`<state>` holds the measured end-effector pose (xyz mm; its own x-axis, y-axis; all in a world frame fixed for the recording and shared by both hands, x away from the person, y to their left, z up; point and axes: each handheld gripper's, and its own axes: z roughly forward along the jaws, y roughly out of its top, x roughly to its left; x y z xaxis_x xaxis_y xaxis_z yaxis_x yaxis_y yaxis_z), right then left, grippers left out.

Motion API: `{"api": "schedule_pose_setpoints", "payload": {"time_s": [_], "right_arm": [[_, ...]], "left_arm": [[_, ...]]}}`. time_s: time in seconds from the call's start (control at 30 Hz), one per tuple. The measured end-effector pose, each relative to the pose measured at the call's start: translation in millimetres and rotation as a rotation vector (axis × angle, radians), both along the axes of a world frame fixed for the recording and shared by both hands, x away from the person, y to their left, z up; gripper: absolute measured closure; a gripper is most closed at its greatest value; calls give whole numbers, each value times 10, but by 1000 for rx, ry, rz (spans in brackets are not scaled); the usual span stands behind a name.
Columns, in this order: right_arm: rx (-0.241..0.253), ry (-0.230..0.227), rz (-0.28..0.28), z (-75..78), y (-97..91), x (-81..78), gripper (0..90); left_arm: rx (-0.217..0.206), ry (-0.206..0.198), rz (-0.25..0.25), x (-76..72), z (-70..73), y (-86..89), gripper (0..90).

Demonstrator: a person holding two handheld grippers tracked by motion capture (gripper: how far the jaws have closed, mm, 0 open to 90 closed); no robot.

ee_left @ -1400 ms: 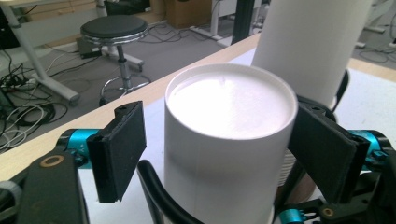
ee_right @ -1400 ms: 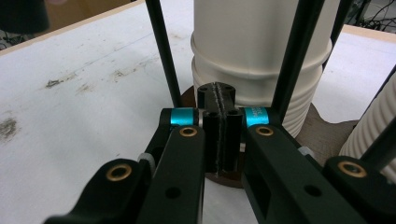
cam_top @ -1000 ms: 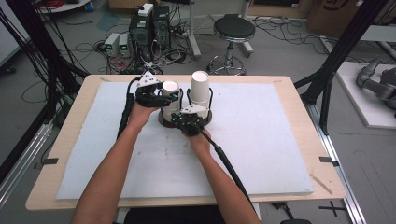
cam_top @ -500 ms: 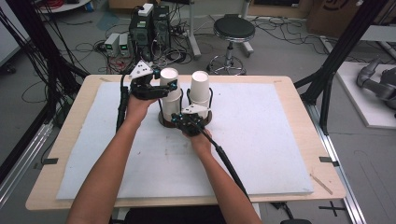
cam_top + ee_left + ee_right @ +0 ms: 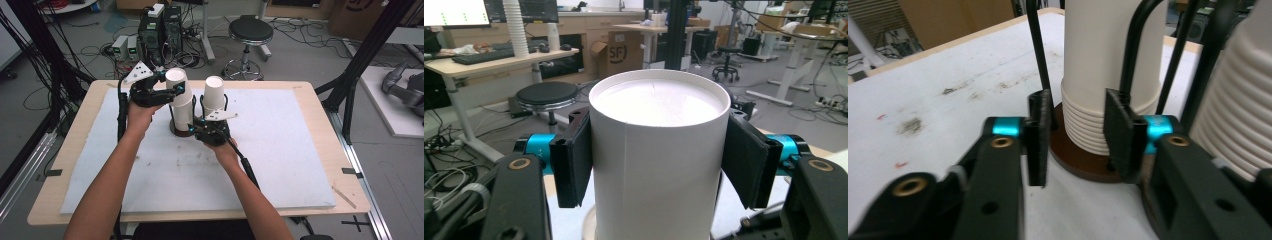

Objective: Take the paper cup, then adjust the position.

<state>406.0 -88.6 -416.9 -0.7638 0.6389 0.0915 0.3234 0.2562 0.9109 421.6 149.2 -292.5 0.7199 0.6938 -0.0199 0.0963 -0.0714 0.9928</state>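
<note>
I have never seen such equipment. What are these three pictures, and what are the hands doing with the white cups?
A person sits at a table and holds a hand-operated grasping tool in each hand; there is no robot arm. One picture looks down from above. The other two come from small cameras riding on each tool, looking along its two black jaws.

On the table stand two stacks of white paper cups in black wire holders with brown bases. The left tool grips the top cup of the left stack, jaws pressed on its sides. The right tool is at the foot of the right stack, jaws around a wire of the holder and its brown base.

left cup stack (image 5: 179, 92) | right cup stack (image 5: 213, 97) beside | both on table (image 5: 300, 150)
</note>
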Motion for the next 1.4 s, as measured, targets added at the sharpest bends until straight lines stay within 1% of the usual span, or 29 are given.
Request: {"api": "schedule_pose_setpoints", "payload": {"time_s": [0.1, 0.13, 0.2, 0.27, 0.37, 0.5, 0.57, 0.6, 0.63, 0.83, 0.93, 1.07, 1.17, 1.27, 1.4], "right_arm": [[-1, -13, 18, 51, -100, -50, 554], [1, -25, 19, 65, -137, -72, 543], [11, -34, 30, 95, -221, -100, 492], [18, -35, 45, 122, -310, -136, 463], [13, -41, 70, 153, -450, -204, 364], [7, -55, 84, 180, -635, -291, 292], [1, -65, 84, 195, -724, -331, 250], [7, -69, 82, 200, -772, -347, 230], [15, -69, 80, 202, -819, -362, 212], [19, -68, 68, 172, -1055, -425, 211], [37, -70, 67, 156, -1133, -464, 211], [47, -92, 77, 168, -1185, -521, 212], [55, -104, 86, 169, -1207, -549, 212], [47, -106, 98, 162, -1217, -586, 213], [35, -134, 111, 159, -1238, -627, 213]], "left_arm": [[2, 8, -14, -77, 45, -19, 355], [4, 11, -17, -103, 55, -28, 355], [11, 19, -32, -149, 61, -48, 356], [23, 24, -42, -194, 52, -72, 356], [32, 23, -54, -261, 14, -101, 355], [61, 19, -71, -353, -49, -164, 355], [58, 13, -77, -404, -84, -188, 354], [59, 9, -78, -428, -105, -199, 354], [52, 11, -82, -449, -130, -209, 354], [45, 19, -90, -531, -260, -258, 354], [46, 25, -99, -562, -303, -288, 354], [52, 29, -111, -600, -336, -332, 353], [64, 27, -120, -624, -352, -355, 353], [61, 26, -124, -646, -365, -362, 353], [58, 30, -134, -666, -386, -377, 353]]}}
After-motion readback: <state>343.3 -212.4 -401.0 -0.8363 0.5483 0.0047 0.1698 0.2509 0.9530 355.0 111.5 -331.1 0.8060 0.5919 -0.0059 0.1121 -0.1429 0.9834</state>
